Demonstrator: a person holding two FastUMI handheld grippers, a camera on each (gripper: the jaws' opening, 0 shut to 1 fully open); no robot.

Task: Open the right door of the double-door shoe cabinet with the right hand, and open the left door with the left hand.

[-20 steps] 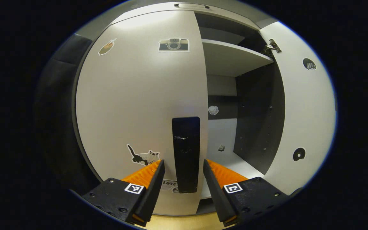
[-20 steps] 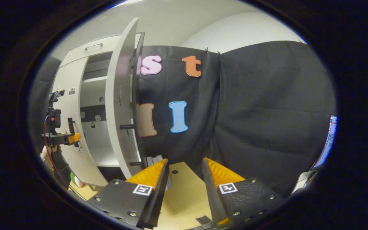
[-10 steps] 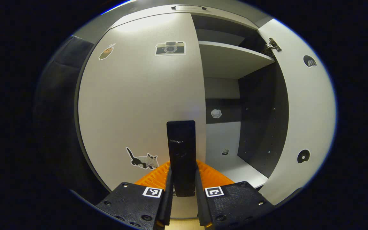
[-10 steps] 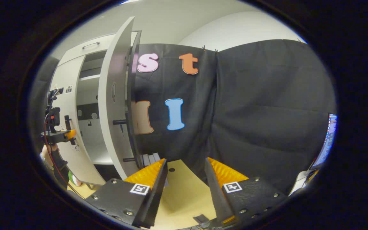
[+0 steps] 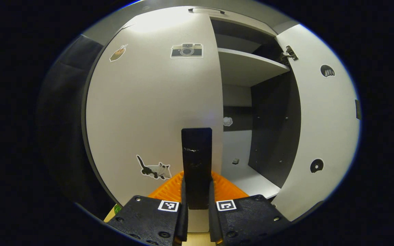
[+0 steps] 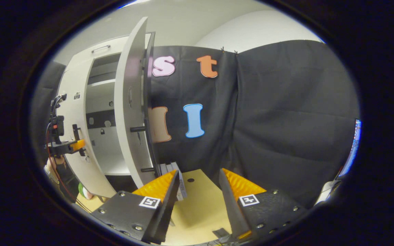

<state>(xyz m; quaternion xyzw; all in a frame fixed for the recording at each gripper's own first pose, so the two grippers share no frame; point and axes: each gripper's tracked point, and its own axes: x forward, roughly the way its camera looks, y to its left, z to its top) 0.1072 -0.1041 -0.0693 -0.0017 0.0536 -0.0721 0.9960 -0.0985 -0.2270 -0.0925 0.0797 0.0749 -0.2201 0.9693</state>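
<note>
Left claw's on the handle, right door's already swung wide, so you're set up for the left-door pull.

Left gripper view: your left claw [image 5: 197, 205] is clenched on the handle [image 5: 197, 160] of the left door [image 5: 149, 109], both fingers squeezing it. The handle's long axis runs straight up and down, dead ahead of the claw, at the door's inner edge. The door looks about shut, so I'd guess the pull comes back toward you and swings out to your left. The right door [image 5: 323, 119] stands open, with the shelf [image 5: 248, 65] showing.

Right gripper view: your right claw [image 6: 197, 194] is released, gripping nothing, hovering over the counter [image 6: 200, 208]. The open right door [image 6: 130, 112] sits up and left of it, edge-on. Farther left, your left claw [image 6: 75, 145] is held level against the left door [image 6: 75, 112].
</note>
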